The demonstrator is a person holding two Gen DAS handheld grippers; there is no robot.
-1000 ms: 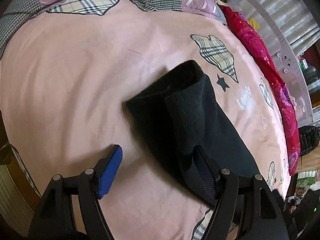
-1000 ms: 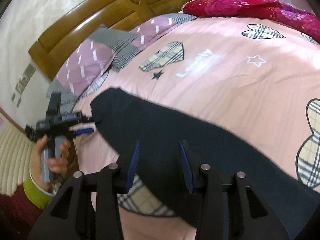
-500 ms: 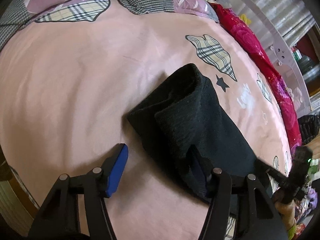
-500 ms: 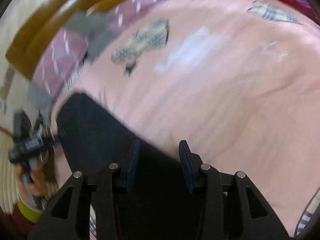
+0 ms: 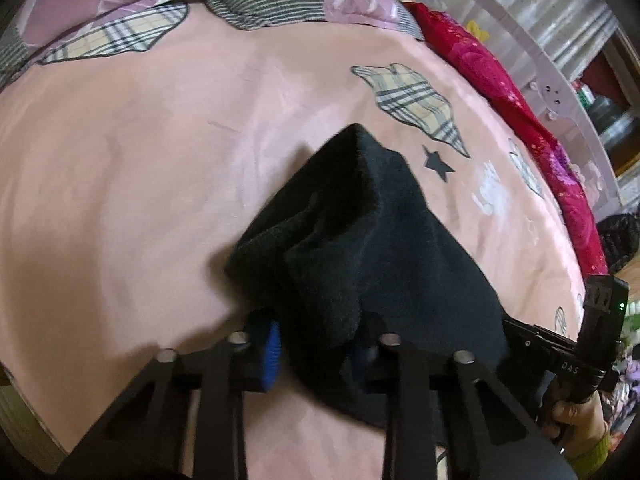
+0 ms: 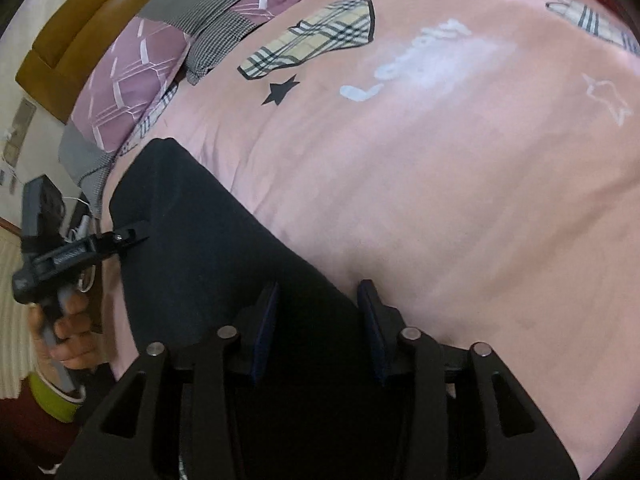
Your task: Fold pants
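Black pants lie on the pink bedspread, bunched into a raised fold near my left gripper. My left gripper is shut on the near edge of the pants; the cloth fills the gap between its blue pads. In the right wrist view the pants stretch from the left down under my right gripper, which straddles the upper edge of the cloth with a moderate gap between its pads; I cannot tell whether they press it. The left gripper shows there at the pants' left edge.
Purple and checked pillows and a wooden headboard are at the bed's head. A red blanket and a pale rail run along the far side. The bed's edge is close on the left.
My left gripper has closed from wide open onto the pants' edge, and the cloth has bunched up. My right gripper has swung over the pants and steadied at their upper edge.
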